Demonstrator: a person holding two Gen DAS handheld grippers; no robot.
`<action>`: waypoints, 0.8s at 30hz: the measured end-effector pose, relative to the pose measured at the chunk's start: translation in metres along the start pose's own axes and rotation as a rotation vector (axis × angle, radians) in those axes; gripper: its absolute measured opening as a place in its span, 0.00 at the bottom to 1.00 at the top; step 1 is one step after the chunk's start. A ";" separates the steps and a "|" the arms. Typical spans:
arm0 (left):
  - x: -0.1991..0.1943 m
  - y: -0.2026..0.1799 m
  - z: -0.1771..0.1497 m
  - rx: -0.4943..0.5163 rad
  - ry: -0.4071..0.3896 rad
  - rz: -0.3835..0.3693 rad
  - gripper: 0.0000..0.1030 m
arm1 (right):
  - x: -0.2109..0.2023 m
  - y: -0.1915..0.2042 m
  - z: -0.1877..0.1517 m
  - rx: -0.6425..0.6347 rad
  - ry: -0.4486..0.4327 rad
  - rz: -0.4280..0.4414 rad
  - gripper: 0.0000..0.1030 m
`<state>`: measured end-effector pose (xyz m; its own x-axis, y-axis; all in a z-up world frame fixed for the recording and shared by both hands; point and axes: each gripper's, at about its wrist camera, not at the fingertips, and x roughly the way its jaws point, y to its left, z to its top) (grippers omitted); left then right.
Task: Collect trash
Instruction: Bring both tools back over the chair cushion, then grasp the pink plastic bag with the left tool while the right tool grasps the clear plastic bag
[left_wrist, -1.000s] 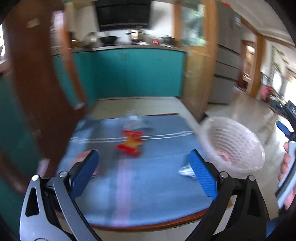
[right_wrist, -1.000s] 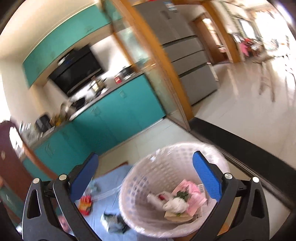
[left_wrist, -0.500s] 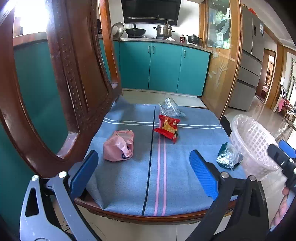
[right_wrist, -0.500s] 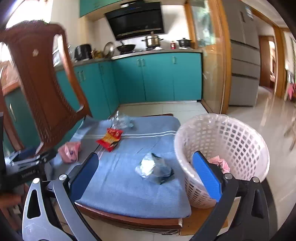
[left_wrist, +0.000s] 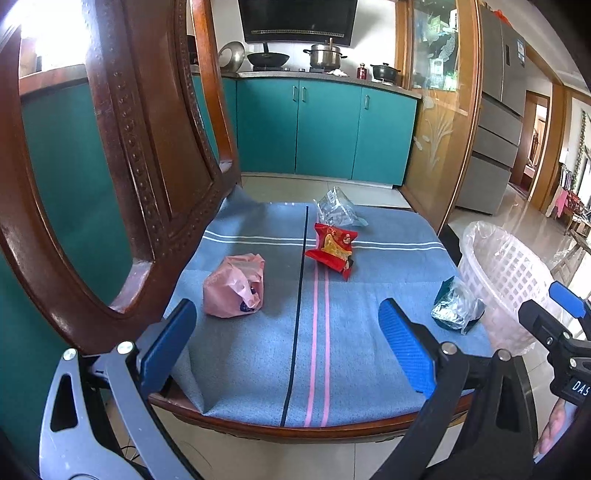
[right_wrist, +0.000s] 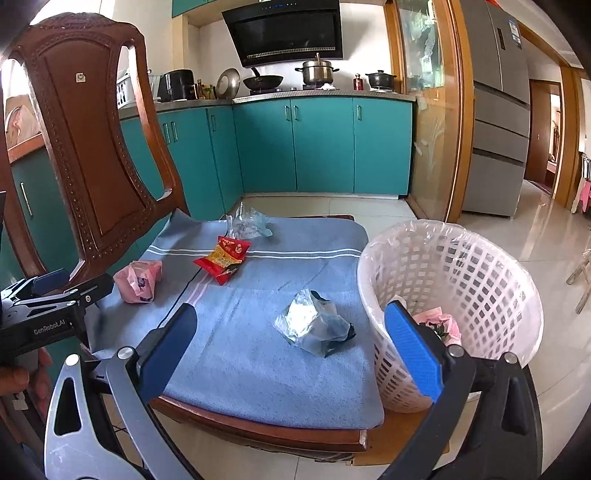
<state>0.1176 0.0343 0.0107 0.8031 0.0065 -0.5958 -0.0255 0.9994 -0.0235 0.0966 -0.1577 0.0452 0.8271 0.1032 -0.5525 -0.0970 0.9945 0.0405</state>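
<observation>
silver wrapper (right_wrist: 314, 325) just ahead of wide-open right gripper (right_wrist: 291, 350)

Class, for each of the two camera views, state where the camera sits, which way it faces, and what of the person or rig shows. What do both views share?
Left wrist: on the left gripper, low at the chair's near edge, facing the kitchen; right gripper at right.
Right wrist: on the right gripper, facing the seat and basket; left gripper at left.
Shared: blue cloth, pink bag, red packet, foil wrapper, clear wrapper.
</observation>
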 end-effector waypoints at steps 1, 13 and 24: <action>0.001 0.000 0.000 -0.001 0.002 0.002 0.96 | 0.000 0.000 0.000 -0.001 0.001 0.000 0.96; 0.006 0.004 -0.001 -0.017 0.022 0.011 0.96 | 0.000 -0.002 -0.001 -0.005 -0.001 -0.002 0.96; 0.044 0.027 -0.004 -0.093 0.130 0.044 0.96 | 0.073 0.001 -0.005 -0.108 0.160 -0.047 0.94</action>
<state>0.1498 0.0617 -0.0190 0.7164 0.0394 -0.6966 -0.1183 0.9908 -0.0656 0.1536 -0.1494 0.0008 0.7342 0.0439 -0.6776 -0.1264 0.9893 -0.0729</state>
